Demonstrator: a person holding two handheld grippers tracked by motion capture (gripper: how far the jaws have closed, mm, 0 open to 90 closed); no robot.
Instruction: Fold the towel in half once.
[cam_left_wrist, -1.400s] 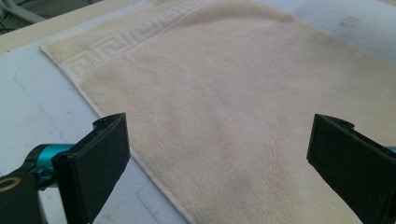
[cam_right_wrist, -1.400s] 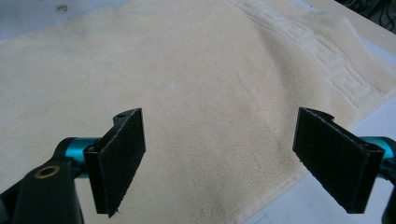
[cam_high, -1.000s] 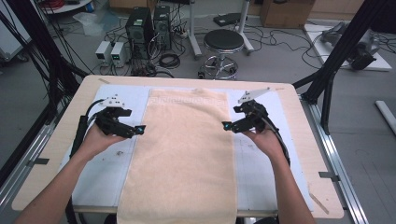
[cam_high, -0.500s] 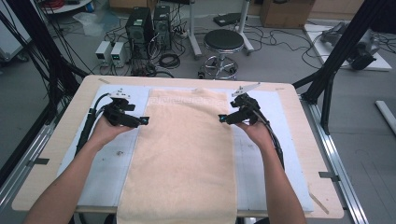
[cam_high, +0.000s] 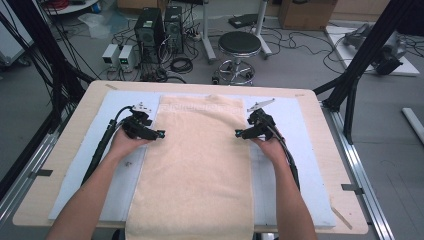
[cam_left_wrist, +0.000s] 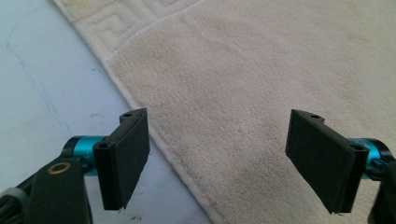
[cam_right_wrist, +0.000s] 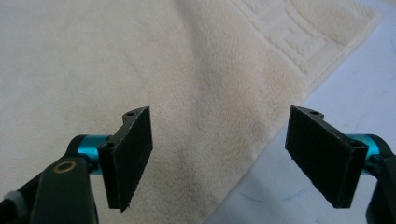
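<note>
A cream towel (cam_high: 200, 160) lies flat along the middle of the table, its near end hanging over the front edge. My left gripper (cam_high: 159, 134) sits at the towel's left edge and my right gripper (cam_high: 239, 133) at its right edge, both low over the cloth. In the left gripper view the towel's hem (cam_left_wrist: 159, 140) runs between the open jaws, gripper midpoint (cam_left_wrist: 229, 163). In the right gripper view the towel's edge (cam_right_wrist: 261, 144) also lies between the open jaws, gripper midpoint (cam_right_wrist: 224, 161). Both pairs of jaws have just been closing a little, with cloth edge beneath them, not pinched.
A pale blue mat (cam_high: 300, 150) covers the wooden table (cam_high: 75, 125) under the towel. Beyond the far edge stand a round stool (cam_high: 240, 45), computer cases (cam_high: 157, 27) and cables. Black frame posts (cam_high: 360, 65) rise at both sides.
Both hands moved forward and down toward the towel's far half, ending at its side edges. The grippers now sit lower and closer to the cloth.
</note>
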